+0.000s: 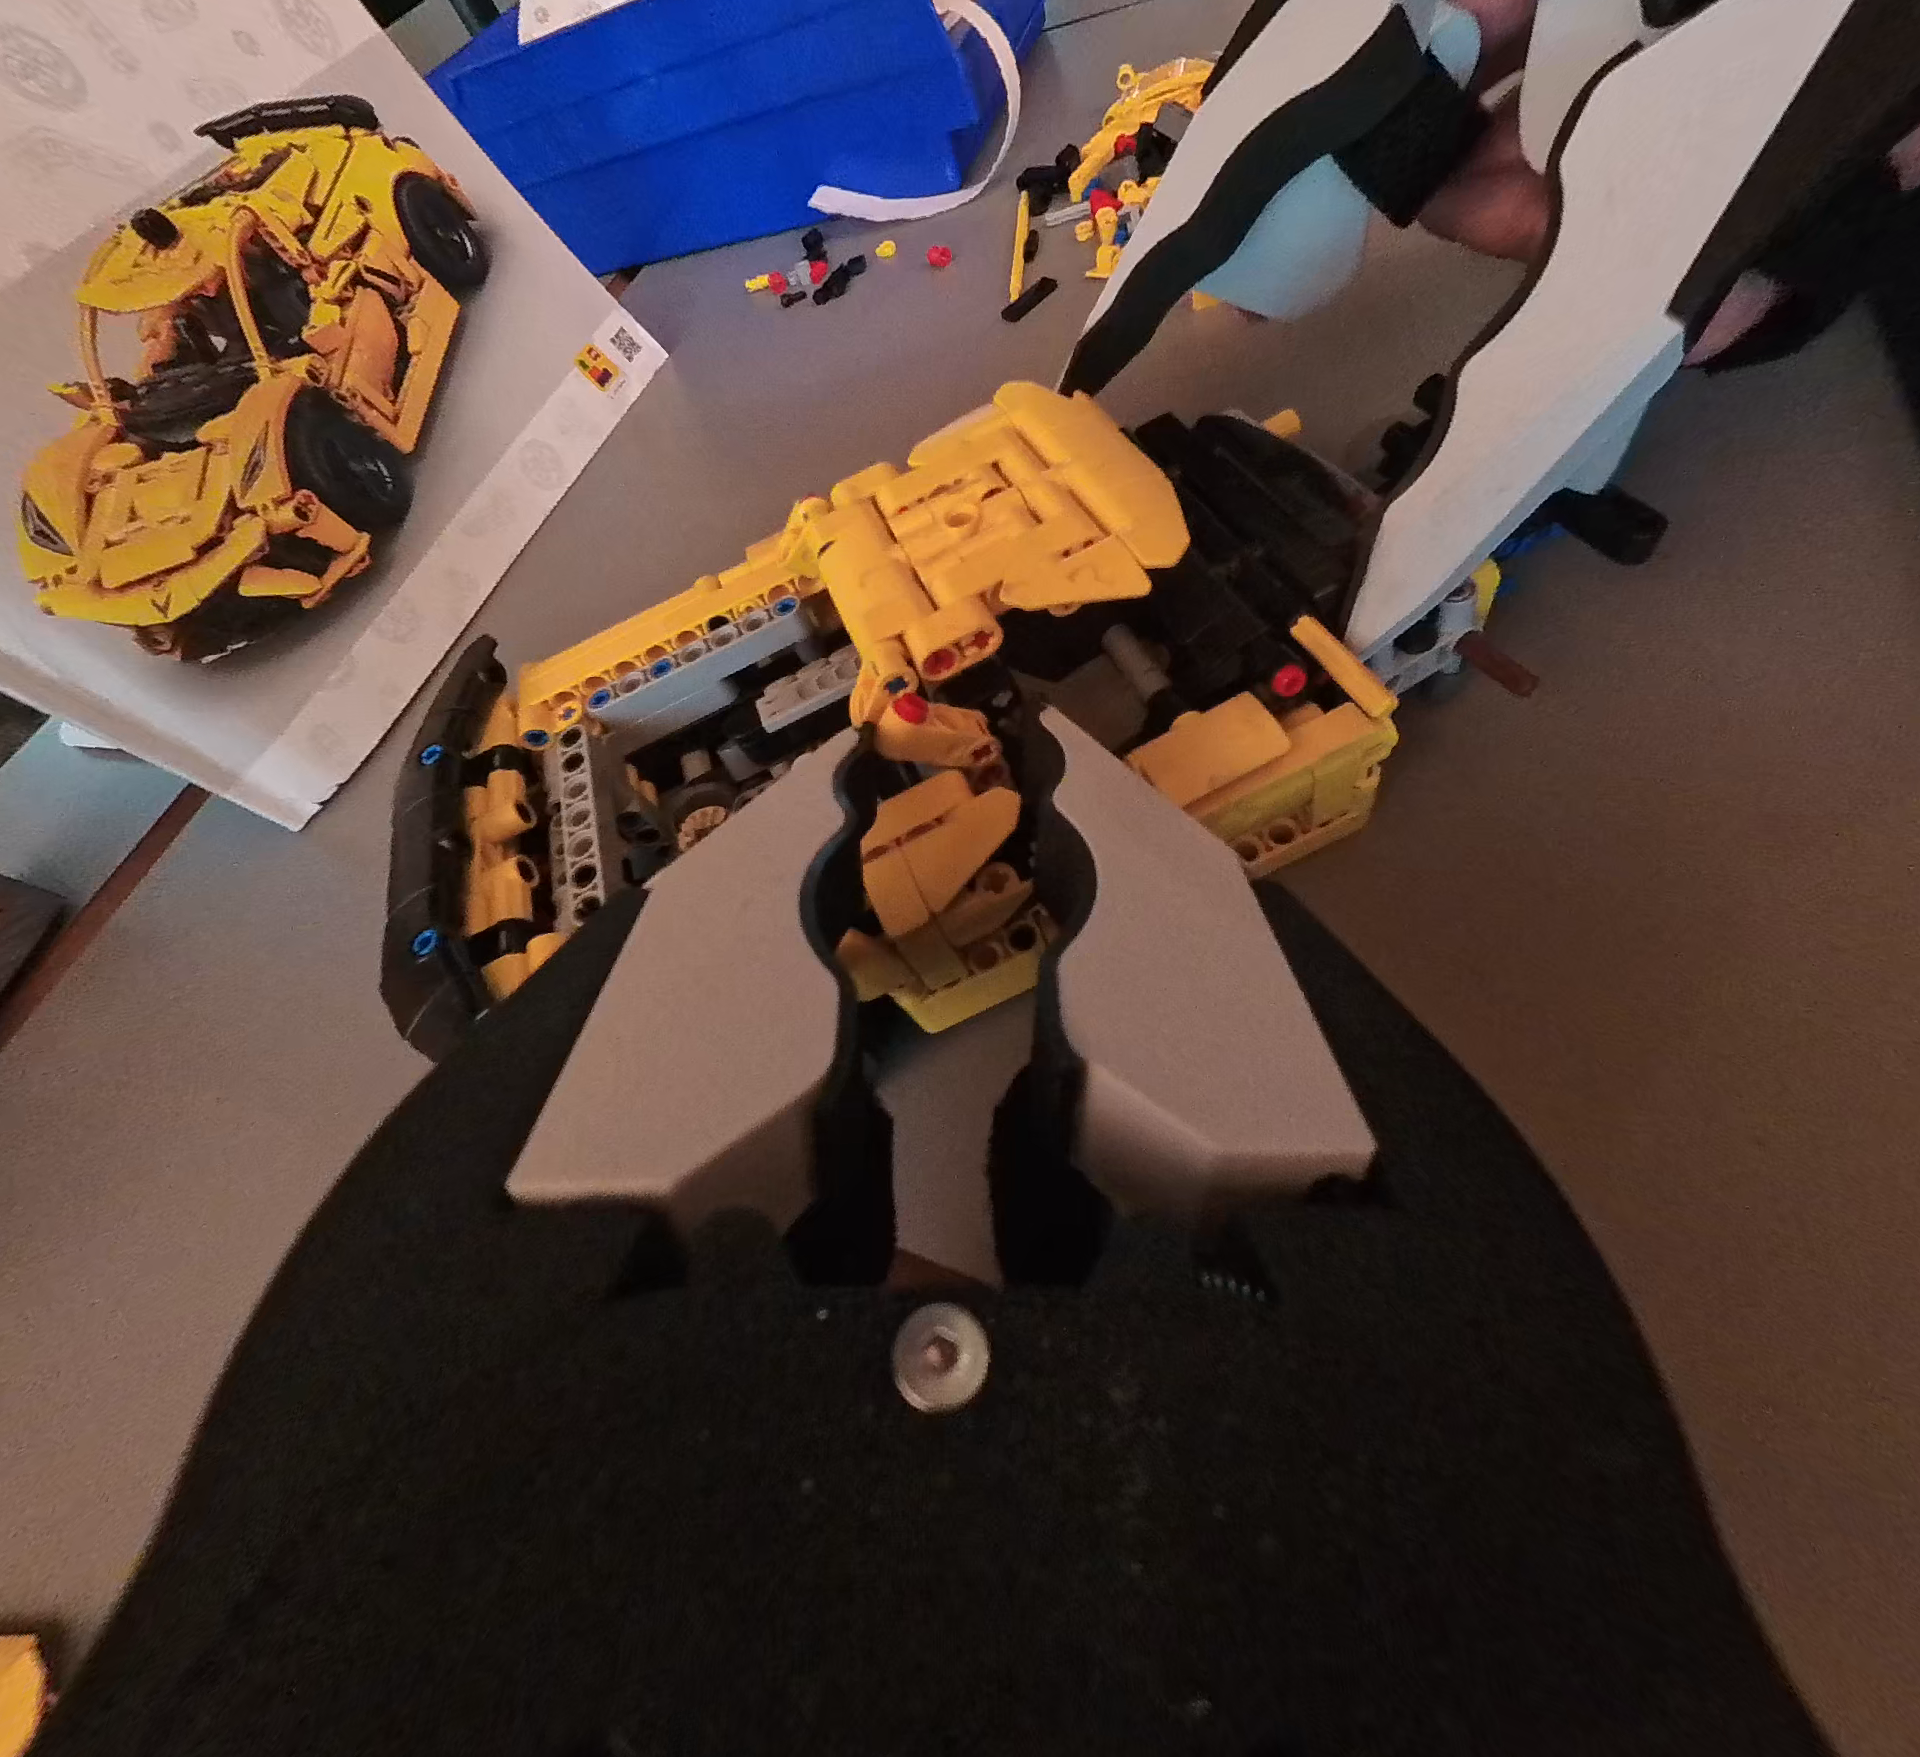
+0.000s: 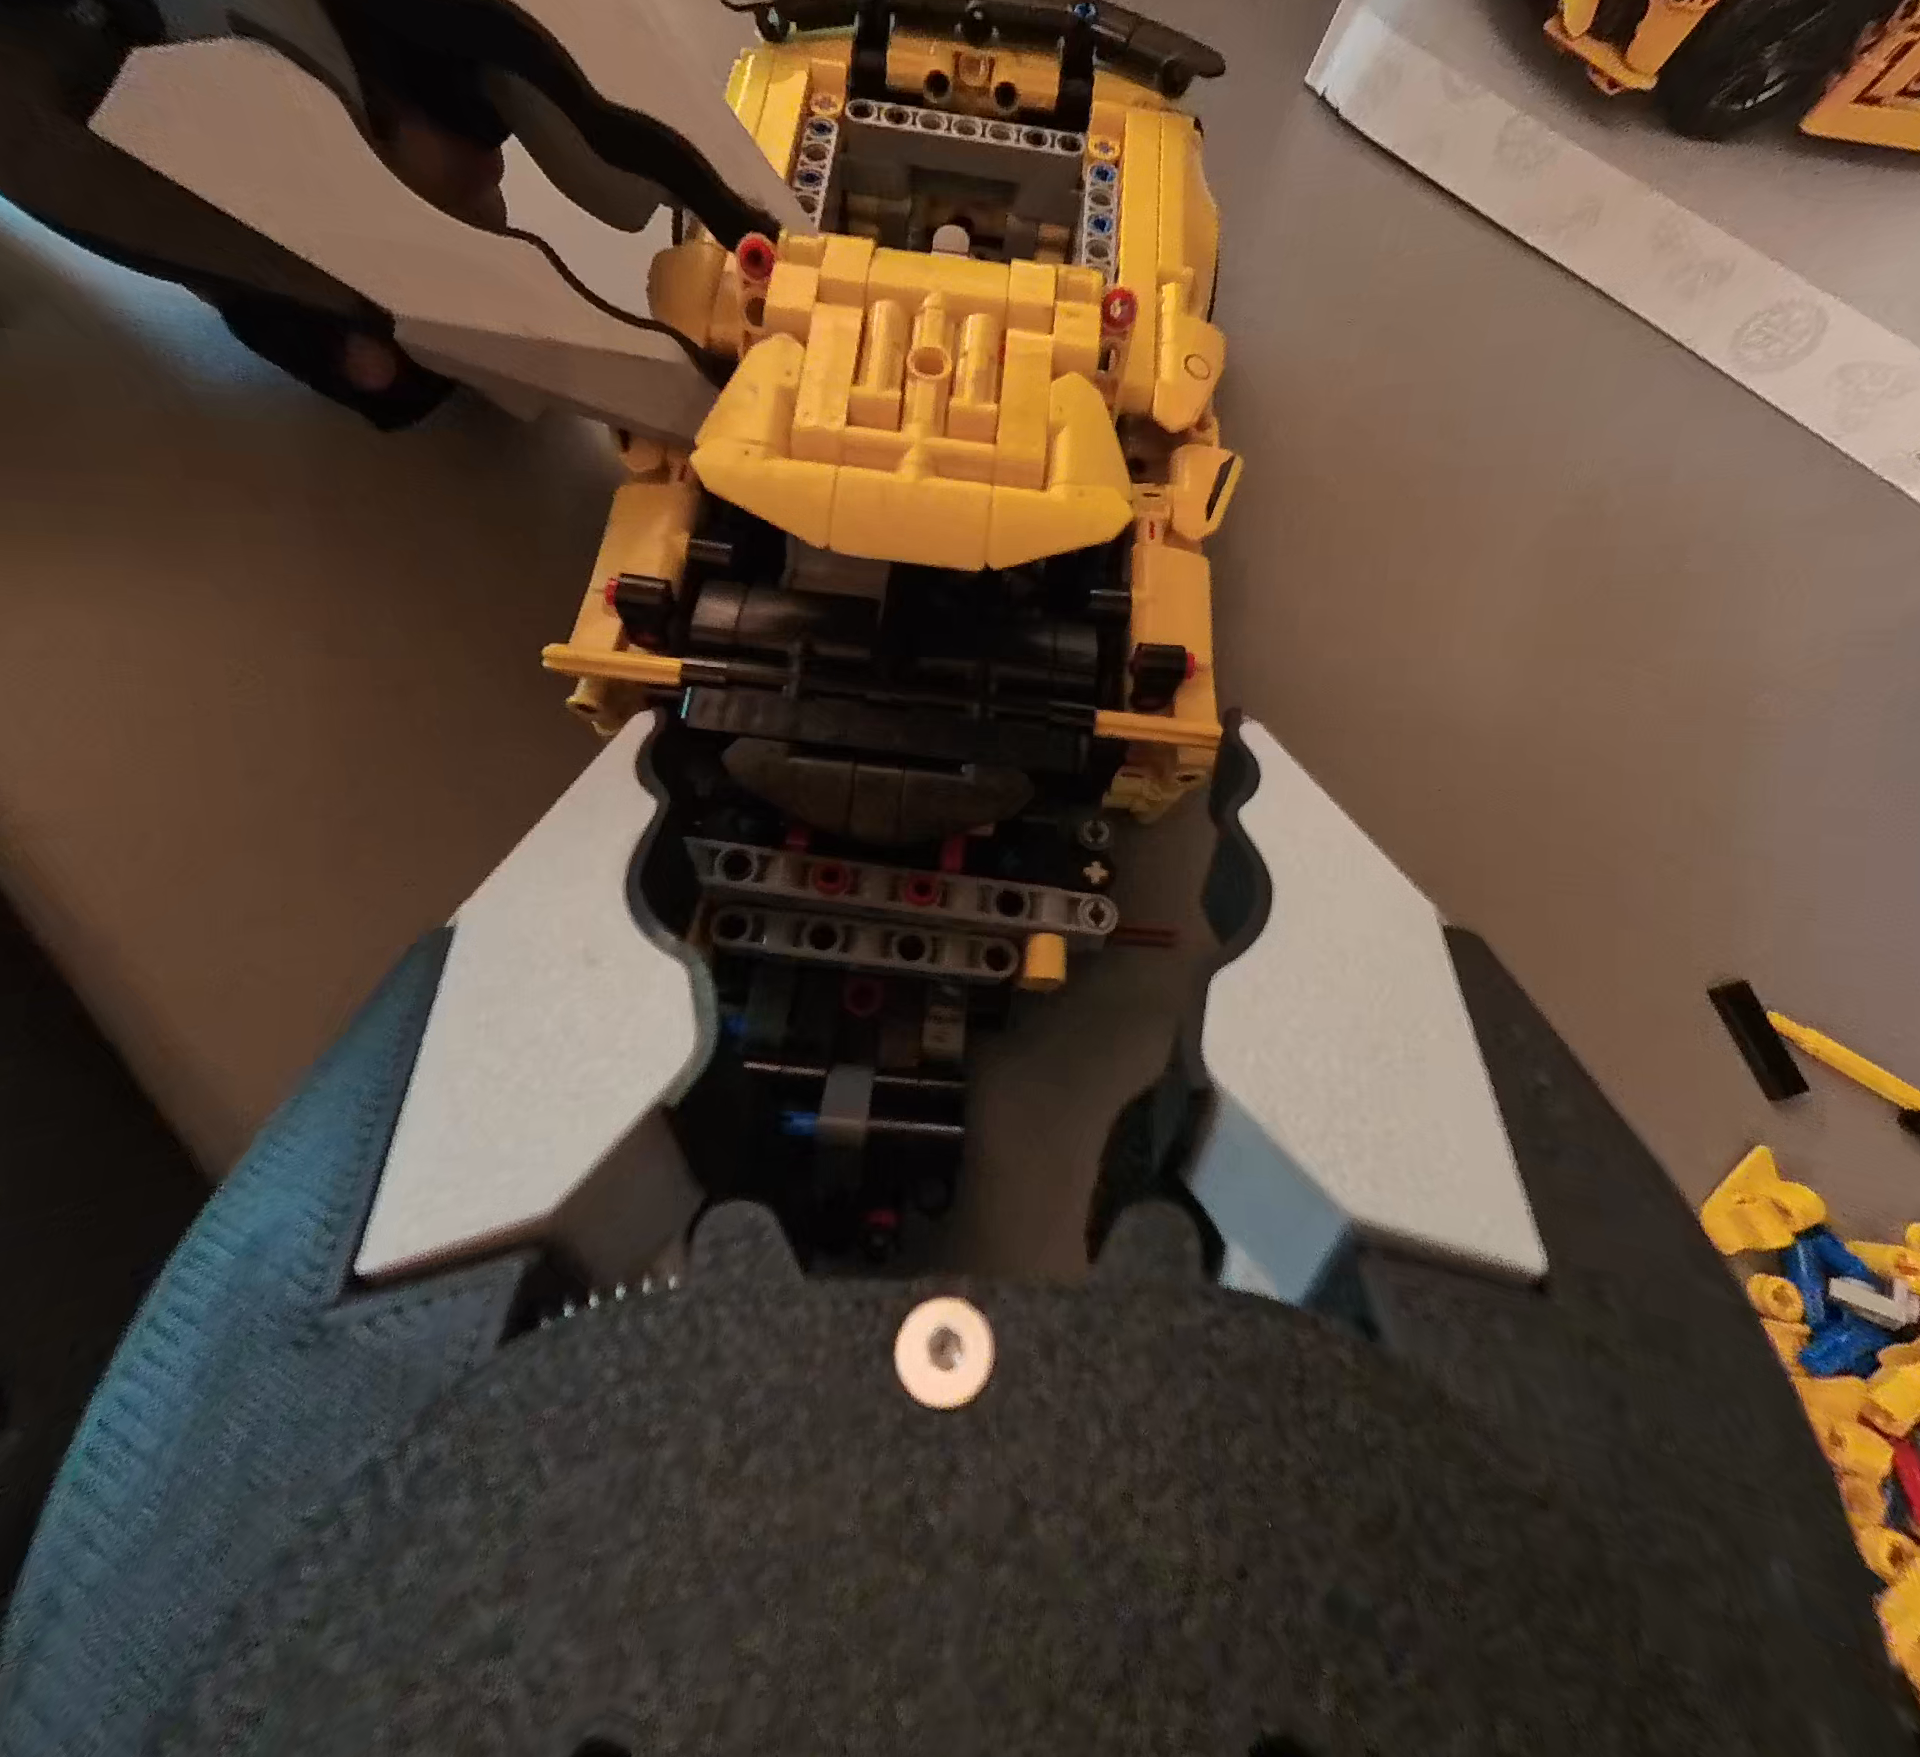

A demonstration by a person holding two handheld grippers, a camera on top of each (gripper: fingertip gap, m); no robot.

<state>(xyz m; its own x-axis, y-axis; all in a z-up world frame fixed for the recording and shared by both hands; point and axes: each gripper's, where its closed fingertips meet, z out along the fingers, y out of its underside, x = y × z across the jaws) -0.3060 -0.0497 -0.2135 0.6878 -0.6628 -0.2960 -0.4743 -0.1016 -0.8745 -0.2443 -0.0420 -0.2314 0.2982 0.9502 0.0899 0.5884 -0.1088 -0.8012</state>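
Observation:
A partly built yellow and black brick car (image 1: 997, 512) lies on the grey table (image 1: 312, 1032). My left gripper (image 1: 951, 751) is shut on a yellow side panel (image 1: 935, 834) of the car, below the raised yellow roof section. In the right wrist view the left gripper (image 2: 727, 315) comes in from the upper left and pinches that side of the car (image 2: 935, 377). My right gripper (image 2: 940, 741) is open, its fingers (image 2: 540, 1011) straddling the grey and black front chassis (image 2: 904, 897). It also shows in the left wrist view (image 1: 1216, 502), at the car's far end.
A printed sheet picturing the finished yellow car (image 1: 239, 377) lies at left. A blue bin (image 1: 727, 76) with paper sheets stands behind. Loose small pieces (image 1: 821, 268) and a yellow sub-assembly (image 1: 1122, 149) lie beyond the car. More loose parts (image 2: 1808, 1292) lie at right.

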